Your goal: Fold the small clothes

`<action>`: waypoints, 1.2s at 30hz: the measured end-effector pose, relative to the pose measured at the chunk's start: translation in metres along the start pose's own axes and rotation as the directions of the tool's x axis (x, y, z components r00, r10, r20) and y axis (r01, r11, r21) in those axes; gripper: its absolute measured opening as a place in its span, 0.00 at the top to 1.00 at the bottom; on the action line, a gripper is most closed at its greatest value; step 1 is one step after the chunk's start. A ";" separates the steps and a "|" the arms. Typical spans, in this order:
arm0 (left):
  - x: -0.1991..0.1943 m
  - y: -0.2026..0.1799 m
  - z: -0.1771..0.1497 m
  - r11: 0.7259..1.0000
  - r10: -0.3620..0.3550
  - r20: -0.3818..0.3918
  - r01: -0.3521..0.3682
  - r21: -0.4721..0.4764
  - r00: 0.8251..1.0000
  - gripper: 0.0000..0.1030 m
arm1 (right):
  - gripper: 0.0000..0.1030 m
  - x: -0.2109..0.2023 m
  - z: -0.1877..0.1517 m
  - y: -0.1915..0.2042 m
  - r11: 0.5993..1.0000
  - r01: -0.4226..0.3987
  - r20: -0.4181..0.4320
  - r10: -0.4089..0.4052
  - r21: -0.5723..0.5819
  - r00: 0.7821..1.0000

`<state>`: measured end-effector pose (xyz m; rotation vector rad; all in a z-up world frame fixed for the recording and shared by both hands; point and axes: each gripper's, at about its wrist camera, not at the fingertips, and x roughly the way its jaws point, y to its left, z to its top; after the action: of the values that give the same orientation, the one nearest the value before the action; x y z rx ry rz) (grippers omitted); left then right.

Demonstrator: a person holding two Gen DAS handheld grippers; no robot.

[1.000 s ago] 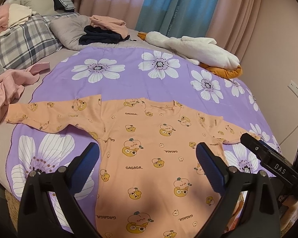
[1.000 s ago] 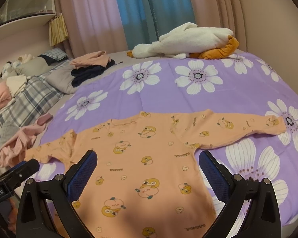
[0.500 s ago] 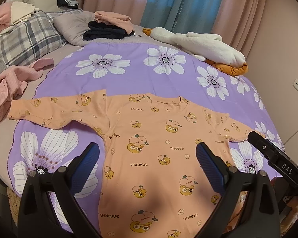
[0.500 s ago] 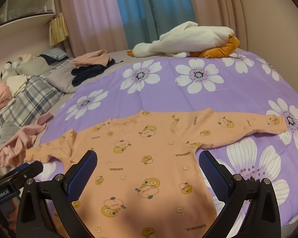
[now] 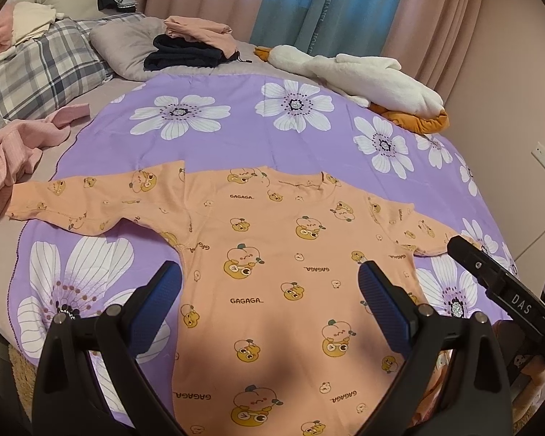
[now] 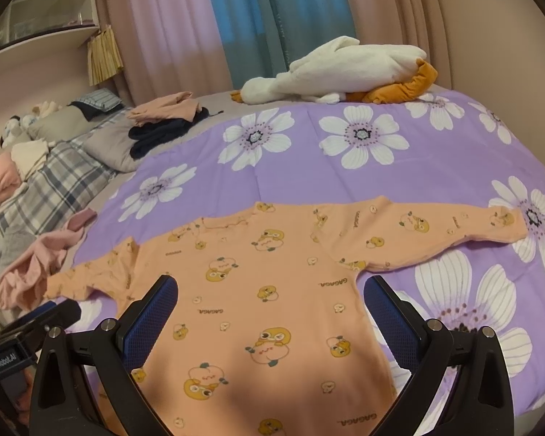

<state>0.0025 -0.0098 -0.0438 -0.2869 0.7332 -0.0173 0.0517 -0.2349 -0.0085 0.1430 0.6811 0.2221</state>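
Left wrist view: the left claw [image 5: 270,292] hovers spread apart above the orange shirt [image 5: 272,254], which lies flat on the purple bedspread [image 5: 236,138], collar far, sleeves running left-right.

Right wrist view: the right claw [image 6: 270,307] hangs spread apart over the shirt's [image 6: 265,283] near hem.

Your left tongs [image 5: 270,292] have drawn back and lifted slightly over the last second: in the left wrist view the orange shirt [image 5: 272,272] now sits lower and farther off, and more of the purple floral cover [image 5: 236,138] shows beyond its collar. The grey pillow [image 5: 127,41] and the folded clothes [image 5: 189,49] on it have shifted toward the frame centre. In your right wrist view the shirt [image 6: 258,290] has slid down only marginally, a very small retreat of the right tongs [image 6: 270,309].
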 end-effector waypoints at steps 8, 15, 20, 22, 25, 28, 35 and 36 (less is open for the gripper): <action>0.005 -0.001 0.000 1.000 -0.006 -0.013 0.006 -0.004 1.000 0.06 | 0.01 0.001 0.000 -0.001 1.000 -0.006 -0.003 0.006 0.010 1.000; 0.012 -0.002 0.000 1.000 -0.004 -0.033 0.004 -0.004 0.999 0.06 | 0.01 0.001 0.006 -0.010 0.999 -0.032 0.002 0.032 0.029 0.999; 0.020 -0.003 0.003 1.000 -0.003 -0.049 0.003 -0.006 0.999 0.06 | 0.01 -0.002 0.024 -0.020 0.997 -0.070 0.025 0.069 0.032 0.997; 0.024 -0.004 0.004 1.000 -0.003 -0.055 0.003 -0.006 0.998 0.06 | 0.01 -0.002 0.036 -0.026 0.996 -0.090 0.033 0.089 0.026 0.996; 0.029 -0.006 0.006 1.000 0.005 -0.059 -0.006 -0.002 0.998 0.06 | 0.01 0.003 0.056 -0.046 0.992 -0.118 0.037 0.116 0.040 0.993; 0.037 -0.007 0.008 1.000 0.012 -0.065 -0.012 -0.007 0.998 0.06 | 0.01 0.014 0.071 -0.075 0.993 -0.089 0.031 0.087 0.074 0.996; 0.068 -0.014 0.015 1.000 0.002 -0.097 -0.004 -0.014 0.995 0.15 | 0.20 0.057 0.087 -0.189 0.949 0.040 -0.048 -0.026 0.312 0.998; 0.073 -0.015 0.015 1.000 -0.004 -0.104 0.003 -0.014 0.995 0.17 | 0.23 0.061 0.086 -0.206 0.936 0.075 -0.060 -0.058 0.343 0.996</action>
<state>0.0676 -0.0293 -0.0769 -0.3026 0.8370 -0.0305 0.1849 -0.4243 -0.0214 0.4516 0.7689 0.0383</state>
